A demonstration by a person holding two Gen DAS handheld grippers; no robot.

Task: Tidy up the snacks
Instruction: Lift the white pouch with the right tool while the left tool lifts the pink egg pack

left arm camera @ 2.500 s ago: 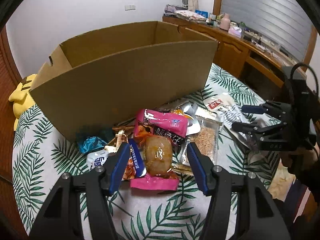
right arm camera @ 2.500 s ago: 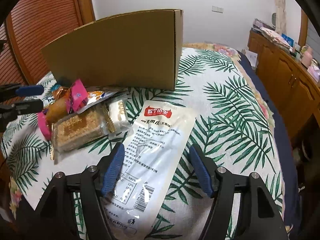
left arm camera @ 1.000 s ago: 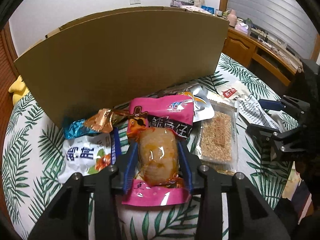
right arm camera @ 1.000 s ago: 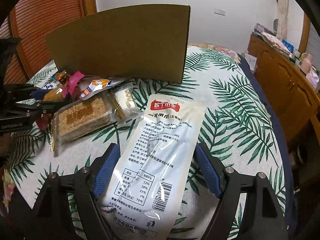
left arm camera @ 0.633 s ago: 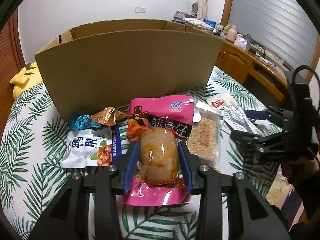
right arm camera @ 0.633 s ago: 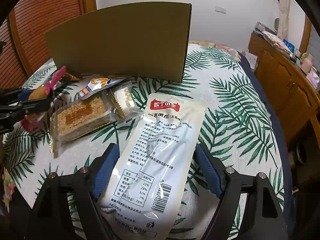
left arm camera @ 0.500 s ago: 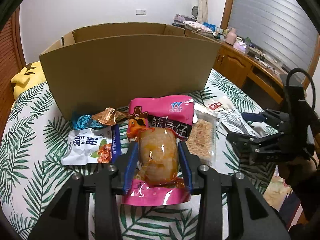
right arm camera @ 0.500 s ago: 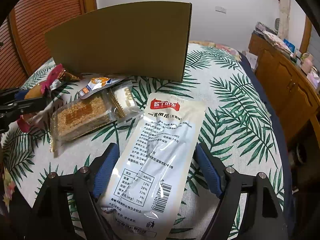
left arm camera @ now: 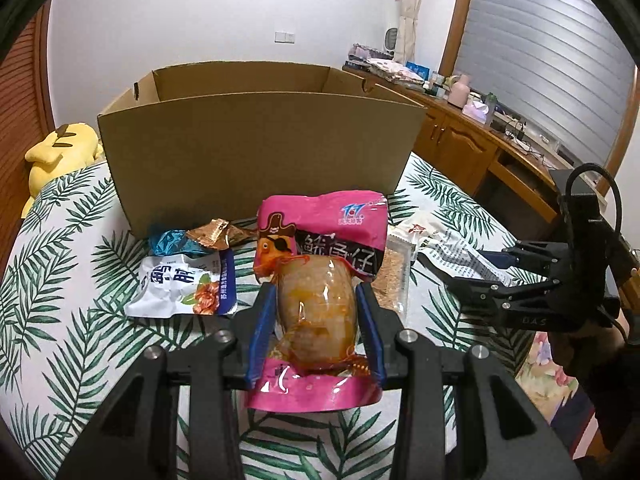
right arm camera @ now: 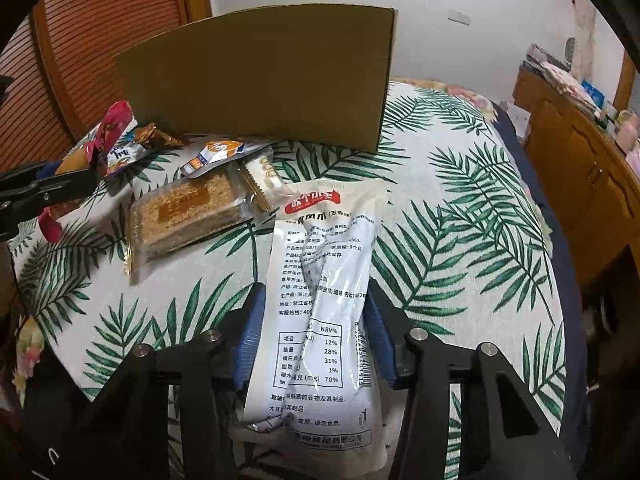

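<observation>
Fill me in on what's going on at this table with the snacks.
A person is sorting snacks with a two-finger gripper in each hand. The left gripper is clamped on a pink plastic pouch with a pirate-fish print, held above the palm-leaf tablecloth. The right gripper is closing its jaws around a long white plastic packet with a red label, which buckles between them. The open brown cardboard box stands just behind.

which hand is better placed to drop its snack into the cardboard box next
Left. The left gripper is shut on the pink snack pouch, facing the cardboard box. The right gripper is only now closing on the white packet.
</observation>
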